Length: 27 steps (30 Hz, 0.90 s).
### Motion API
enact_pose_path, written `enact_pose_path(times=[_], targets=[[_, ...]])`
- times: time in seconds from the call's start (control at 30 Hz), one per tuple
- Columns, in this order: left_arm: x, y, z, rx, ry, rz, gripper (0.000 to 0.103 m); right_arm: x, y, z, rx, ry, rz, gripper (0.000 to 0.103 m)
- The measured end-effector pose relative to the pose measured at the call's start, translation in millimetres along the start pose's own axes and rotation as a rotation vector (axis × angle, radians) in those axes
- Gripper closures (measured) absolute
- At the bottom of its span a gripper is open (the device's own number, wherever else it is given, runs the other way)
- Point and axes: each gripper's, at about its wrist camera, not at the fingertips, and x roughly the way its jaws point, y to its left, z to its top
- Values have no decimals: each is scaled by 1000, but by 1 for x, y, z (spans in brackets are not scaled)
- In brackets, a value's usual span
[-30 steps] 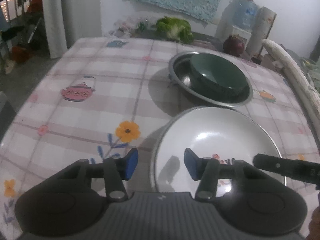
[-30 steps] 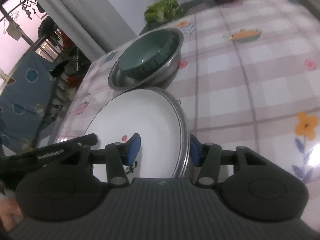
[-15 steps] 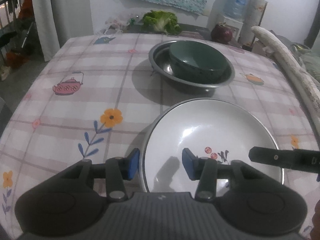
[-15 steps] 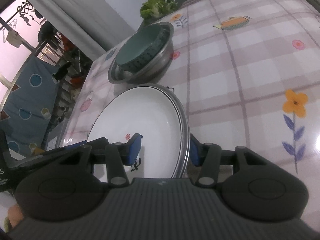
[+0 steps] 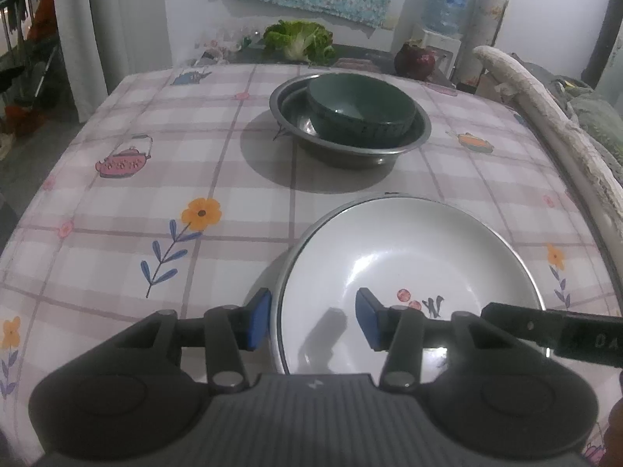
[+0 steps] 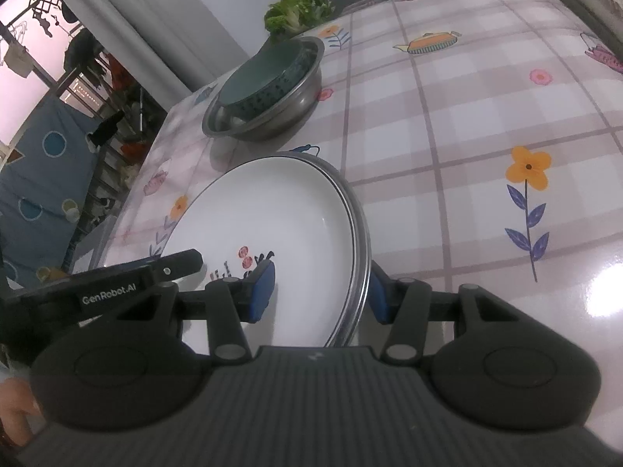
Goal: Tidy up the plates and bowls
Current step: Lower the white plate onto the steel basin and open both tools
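Much looks sorted: the green bowl (image 5: 360,111) already sits nested inside the steel bowl (image 5: 350,144) at the far middle of the tabletop (image 5: 155,163), while the white plate (image 5: 405,272), apparently stacked on a steel plate, lies just in front of the steel bowl with its placing seemingly unfinished. Both claws are spread, each straddling a rim of the white plate without pinching it: the left claw (image 5: 313,321) at its near-left edge, the right claw (image 6: 321,292) at its near-right edge.
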Motion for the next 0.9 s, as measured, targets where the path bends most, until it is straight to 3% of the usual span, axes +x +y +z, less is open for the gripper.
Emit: enact_pose_path(times=[0.3,0.47,0.7,0.9], targets=[[-5,-1,0,-1,-15,7,48,-8,4,-3,-44,-20,-49,47],[-7,1,0,-12,-11,18,42,-13,-3,-3,-27,-34,-66,32],[-21,11,6,-34,-69,33,41,-28,-4,4,-56,-94,-101,32],[-28,26,34,-57,-153,43,41,-45,-1,38,-113,-181,-127,32]])
